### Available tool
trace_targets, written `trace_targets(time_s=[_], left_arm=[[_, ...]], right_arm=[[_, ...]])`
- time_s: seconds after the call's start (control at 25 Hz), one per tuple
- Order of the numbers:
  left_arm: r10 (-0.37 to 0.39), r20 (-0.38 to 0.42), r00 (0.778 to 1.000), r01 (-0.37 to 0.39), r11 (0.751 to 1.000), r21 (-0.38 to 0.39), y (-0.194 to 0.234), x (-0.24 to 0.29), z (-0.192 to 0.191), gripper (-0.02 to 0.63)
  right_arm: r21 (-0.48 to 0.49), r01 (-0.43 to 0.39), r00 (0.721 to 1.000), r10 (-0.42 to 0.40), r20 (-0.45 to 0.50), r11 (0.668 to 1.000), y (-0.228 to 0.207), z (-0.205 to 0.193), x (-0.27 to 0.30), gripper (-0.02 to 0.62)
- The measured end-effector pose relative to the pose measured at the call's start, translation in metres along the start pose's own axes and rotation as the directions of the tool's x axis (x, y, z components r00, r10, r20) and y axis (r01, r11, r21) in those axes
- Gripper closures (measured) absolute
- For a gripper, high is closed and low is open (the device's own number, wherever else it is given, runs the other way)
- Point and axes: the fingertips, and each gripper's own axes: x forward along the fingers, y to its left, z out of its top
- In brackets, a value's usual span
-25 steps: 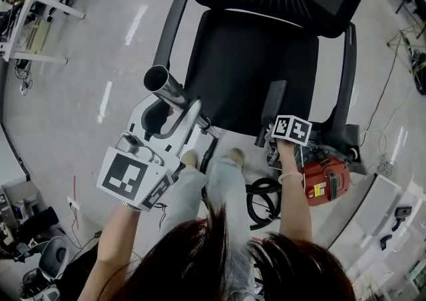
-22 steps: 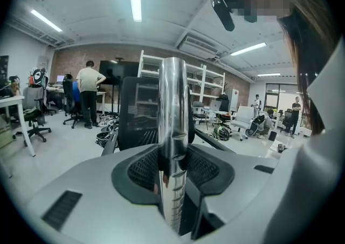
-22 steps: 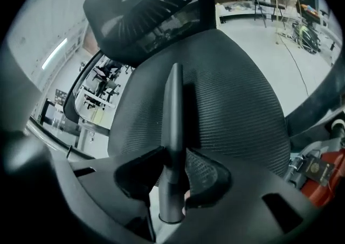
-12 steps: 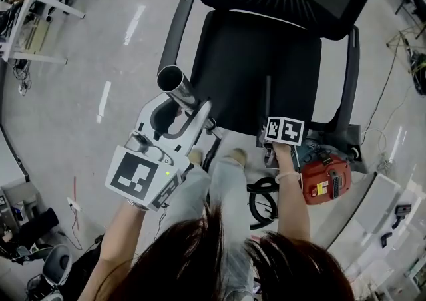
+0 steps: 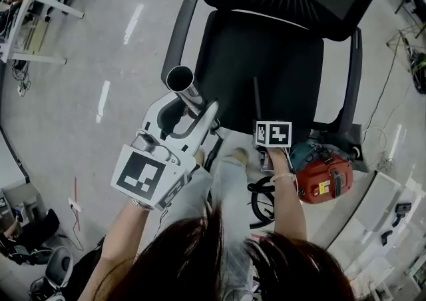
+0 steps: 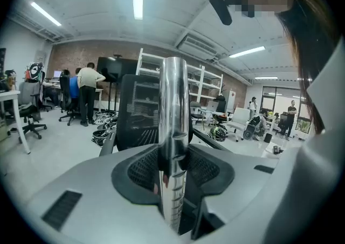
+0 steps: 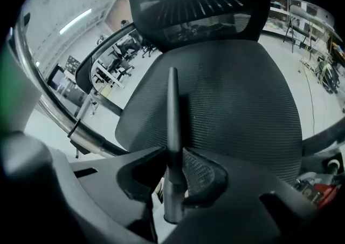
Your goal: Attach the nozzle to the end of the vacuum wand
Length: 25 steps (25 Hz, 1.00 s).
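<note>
Since a second ago my right gripper (image 7: 172, 186) has slid left along the front edge of the black mesh office chair (image 5: 266, 53) and rolled, so the slim black crevice nozzle (image 5: 255, 98) now shows edge-on. The nozzle's long axis runs straight out from between the clamped jaws, tip toward the backrest. My left gripper (image 6: 173, 183) is clenched on the shiny metal wand tube (image 6: 173, 102). The tube's open end points away beside the chair's armrest, apart from the nozzle.
</note>
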Motion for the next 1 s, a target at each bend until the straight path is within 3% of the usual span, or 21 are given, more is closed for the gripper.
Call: trace_targets(time_s=[0.8,1.0], left_arm=[[-0.01,0.042,0.999,0.012,0.999,-0.032,0.01,0.004,0.005,0.448],[-0.016,0.035,0.999,0.017,0.999,-0.029,0.012,0.004,0.005,0.448]], right_arm=[[0.05,-0.071,0.993,0.076,-0.09,0.996,0.032,-0.012,0.04,0.451],[-0.027,-0.049,0.993,0.046,-0.107,0.998,0.045,-0.018,0.048,0.477]])
